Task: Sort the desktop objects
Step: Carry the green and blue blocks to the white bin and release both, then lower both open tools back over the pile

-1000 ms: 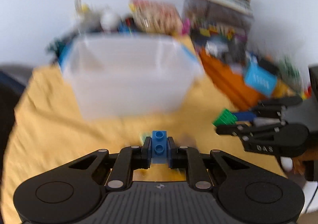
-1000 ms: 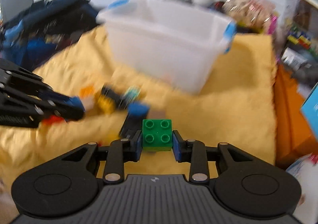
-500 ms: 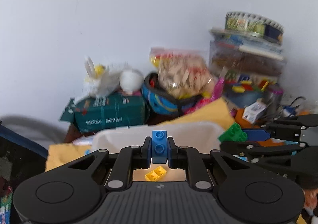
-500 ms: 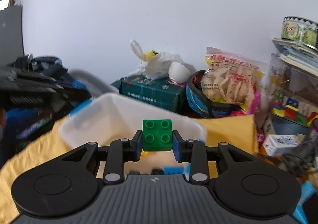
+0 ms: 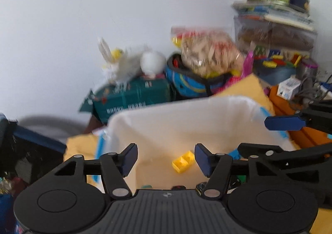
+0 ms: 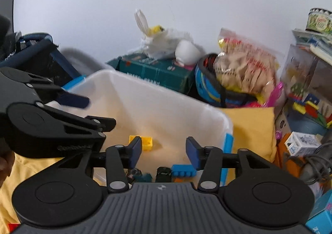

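While both grippers hang over the bin, the risks read view by view.

Left wrist view: left gripper [image 5: 166, 158] fingers spread wide, holding nothing; yellow brick [image 5: 183, 161] lies on the floor of the white bin [image 5: 186, 109], toward its near wall.

Left risk: right gripper [image 5: 290, 136] sits just beside; pulling out could knock them together.

Right wrist view: right gripper [image 6: 164, 152] wide and empty; blue brick [image 6: 183, 170] lies by the bin's near wall.

Right risk: a low exit may snag the rim and shift the bin on the yellow cloth [image 6: 251, 128].

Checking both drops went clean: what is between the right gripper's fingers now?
No brick. The right gripper is open, and the right wrist view shows only the white bin's floor in the gap, beside a yellow brick.
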Motion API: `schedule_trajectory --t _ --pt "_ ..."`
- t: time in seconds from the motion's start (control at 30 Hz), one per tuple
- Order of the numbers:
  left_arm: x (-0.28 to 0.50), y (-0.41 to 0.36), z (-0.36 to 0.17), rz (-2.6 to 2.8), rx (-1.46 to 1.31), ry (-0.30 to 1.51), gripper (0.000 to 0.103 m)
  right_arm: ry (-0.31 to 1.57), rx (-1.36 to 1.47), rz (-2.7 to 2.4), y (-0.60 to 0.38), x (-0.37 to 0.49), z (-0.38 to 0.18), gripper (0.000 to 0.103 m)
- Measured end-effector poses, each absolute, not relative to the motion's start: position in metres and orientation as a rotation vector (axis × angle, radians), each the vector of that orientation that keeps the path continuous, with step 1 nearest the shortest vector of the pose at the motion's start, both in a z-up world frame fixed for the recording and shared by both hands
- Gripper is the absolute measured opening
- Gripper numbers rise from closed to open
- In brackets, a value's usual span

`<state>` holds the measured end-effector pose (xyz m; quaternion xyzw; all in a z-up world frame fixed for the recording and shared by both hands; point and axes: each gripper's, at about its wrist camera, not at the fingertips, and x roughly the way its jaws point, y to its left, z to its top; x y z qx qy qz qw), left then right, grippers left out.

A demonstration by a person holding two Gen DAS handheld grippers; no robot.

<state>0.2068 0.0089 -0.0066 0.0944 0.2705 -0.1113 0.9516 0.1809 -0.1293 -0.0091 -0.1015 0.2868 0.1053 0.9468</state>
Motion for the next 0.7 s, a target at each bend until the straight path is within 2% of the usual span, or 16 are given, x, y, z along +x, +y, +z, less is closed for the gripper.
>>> schedule_trajectory --t 0.1,0.27,0.47,0.7 --pt "0.185 0.017 0.005 -0.200 0.191 0.509 0.077 0.566 -0.147 0.227 -0.133 0.175 0.001 0.061" --pt "0.145 0.038 0.000 -0.271 0.165 0.528 0.077 0.522 -0.140 0.245 -0.132 0.147 0.010 0.071" --pt "0.095 0.070 -0.044 -0.308 0.038 0.627 0.077 0.584 -0.092 0.367 -0.138 0.095 -0.007 0.071" --pt "0.055 0.061 -0.083 -0.320 0.124 0.711 0.077 0.748 -0.042 0.377 -0.132 0.059 -0.052 0.071"
